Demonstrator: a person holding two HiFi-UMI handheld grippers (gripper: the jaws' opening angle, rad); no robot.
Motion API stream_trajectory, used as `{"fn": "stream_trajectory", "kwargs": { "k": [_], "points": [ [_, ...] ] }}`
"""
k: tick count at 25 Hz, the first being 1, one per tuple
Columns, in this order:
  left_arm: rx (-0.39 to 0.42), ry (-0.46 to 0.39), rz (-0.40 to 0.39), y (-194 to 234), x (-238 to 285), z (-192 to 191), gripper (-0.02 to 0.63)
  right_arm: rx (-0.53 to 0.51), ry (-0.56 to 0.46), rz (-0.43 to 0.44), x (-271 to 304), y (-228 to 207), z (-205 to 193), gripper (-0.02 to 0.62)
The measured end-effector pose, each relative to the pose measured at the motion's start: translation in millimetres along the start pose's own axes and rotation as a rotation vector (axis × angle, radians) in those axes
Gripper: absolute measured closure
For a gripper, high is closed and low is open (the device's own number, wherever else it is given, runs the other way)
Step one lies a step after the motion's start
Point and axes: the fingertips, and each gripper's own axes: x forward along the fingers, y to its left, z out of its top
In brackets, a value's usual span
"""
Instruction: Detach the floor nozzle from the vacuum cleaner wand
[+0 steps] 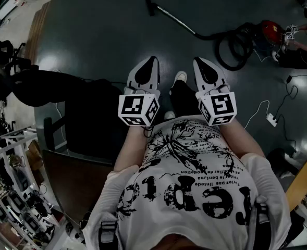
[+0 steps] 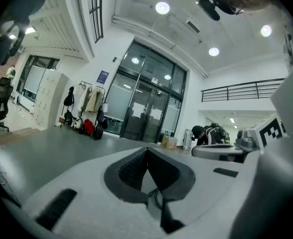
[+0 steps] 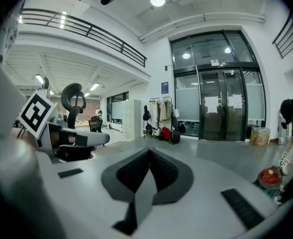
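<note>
Hovering, white left gripper [image 1: 151, 61] and white right gripper [image 1: 199, 61] both pinched shut, empty; eyeing black floor nozzle [image 1: 150, 5] well ahead on slim grey wand [image 1: 174, 20]. Probably light, rigid; planning on gripping beside the joint.

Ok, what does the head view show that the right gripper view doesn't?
Only the head view: the wand with its nozzle lying on the floor, the hose and the person's printed shirt.
Only the right gripper view: the glass doors, the railing and the ceiling lights.
Both: the red vacuum, plus the left gripper and right gripper, each shut and empty.
</note>
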Motion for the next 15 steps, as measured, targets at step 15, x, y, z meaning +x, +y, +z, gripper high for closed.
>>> {"fn": "stream_trajectory", "kwargs": {
  "k": [15],
  "points": [
    [-0.005,0.093,0.113,122,246,51,0.601,0.118,0.045,0.074,247,-179,32,0.592]
  ]
}}
